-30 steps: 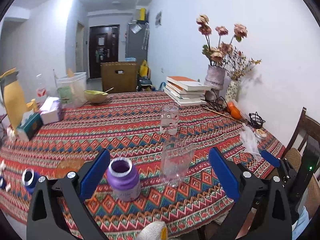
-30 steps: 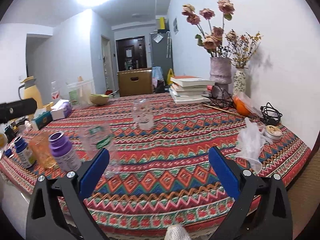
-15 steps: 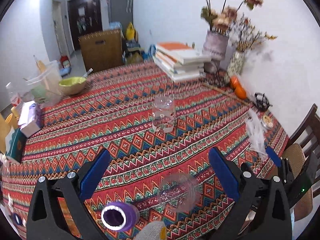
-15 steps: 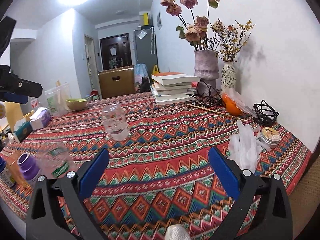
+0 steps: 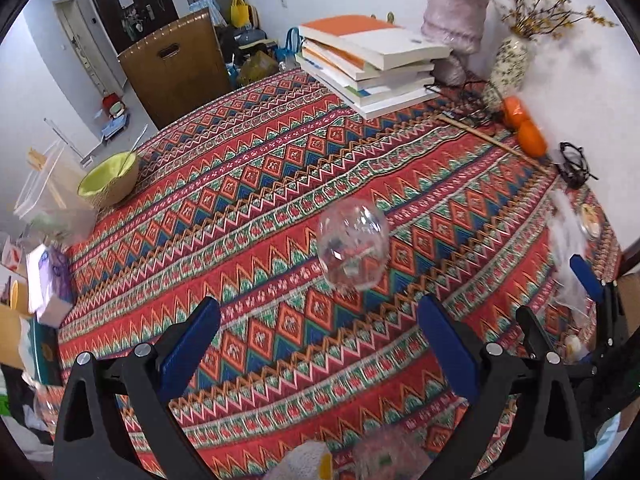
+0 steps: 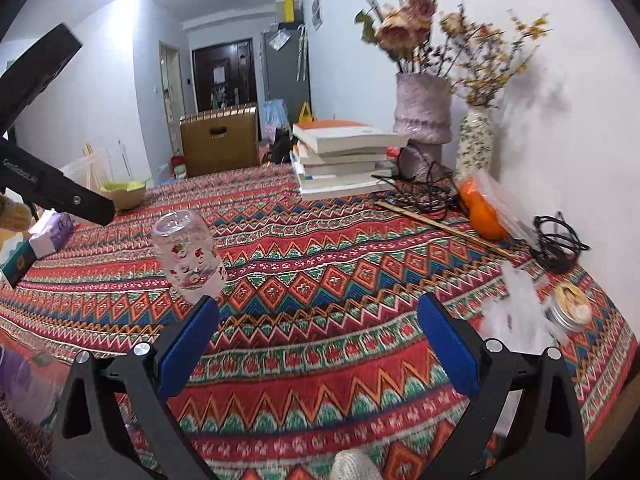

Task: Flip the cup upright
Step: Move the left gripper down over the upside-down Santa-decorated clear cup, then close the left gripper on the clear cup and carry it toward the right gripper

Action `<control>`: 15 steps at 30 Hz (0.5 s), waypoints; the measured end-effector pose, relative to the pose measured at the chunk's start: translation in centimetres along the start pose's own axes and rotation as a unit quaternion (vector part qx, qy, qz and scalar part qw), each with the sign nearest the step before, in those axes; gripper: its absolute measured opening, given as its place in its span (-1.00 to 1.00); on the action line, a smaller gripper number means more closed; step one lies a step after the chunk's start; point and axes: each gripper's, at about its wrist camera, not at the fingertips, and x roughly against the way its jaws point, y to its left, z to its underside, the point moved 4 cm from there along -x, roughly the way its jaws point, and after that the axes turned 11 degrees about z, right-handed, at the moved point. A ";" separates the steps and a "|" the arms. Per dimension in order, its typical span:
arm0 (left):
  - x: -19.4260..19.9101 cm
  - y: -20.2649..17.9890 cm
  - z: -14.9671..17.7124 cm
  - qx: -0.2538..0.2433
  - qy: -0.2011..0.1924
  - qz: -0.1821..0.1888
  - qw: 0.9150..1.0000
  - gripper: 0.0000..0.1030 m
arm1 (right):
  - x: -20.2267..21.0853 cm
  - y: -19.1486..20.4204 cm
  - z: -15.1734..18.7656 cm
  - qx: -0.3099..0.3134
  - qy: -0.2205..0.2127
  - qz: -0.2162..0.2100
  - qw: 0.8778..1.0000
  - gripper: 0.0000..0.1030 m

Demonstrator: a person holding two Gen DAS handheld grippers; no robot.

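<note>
Left gripper (image 5: 318, 334): it is up high and tips down to look at the counter (image 5: 280, 184). Its blue jaws are wide open and hold nothing.
Right gripper (image 6: 318, 334): it sits low and looks flat across the counter. Its jaws are wide open and hold nothing too.
Cup (image 5: 353, 245): a clear glass cup with little red pictures on it. It stands upside down on the bright zigzag cloth, near the middle of the counter. Its flat bottom faces up.
Cup and left gripper: the cup sits past the tips of the jaws, a bit to the right side. They do not touch it.
Cup and right gripper: in the right view the cup (image 6: 187, 258) is just past the left jaw tip. I cannot tell if they touch.
Other gripper seen: the black arm of the left gripper (image 6: 60, 196) shows at the left edge of the right view, above the cup.
Change on the left: a second ago this gripper was low, with a purple jar and a clear jar close in front. Now it has gone up and forward, and the cup is much nearer.
Change on the right: the cup looks bigger and closer to the left jaw than before.
Books (image 5: 372, 64): a stack at the far side, beside a vase (image 5: 456, 20).
Bowl (image 5: 108, 180): a green one at the left.
</note>
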 end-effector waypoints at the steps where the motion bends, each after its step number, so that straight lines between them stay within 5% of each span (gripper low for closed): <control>1: -0.4 0.1 -0.3 0.000 0.002 -0.004 1.000 0.86 | -0.8 0.4 -0.3 0.007 0.009 -0.001 1.000 0.86; 15: -8.4 0.6 -3.5 0.028 0.053 -0.015 0.998 0.76 | -5.2 1.1 -0.6 0.017 0.049 0.011 0.999 0.86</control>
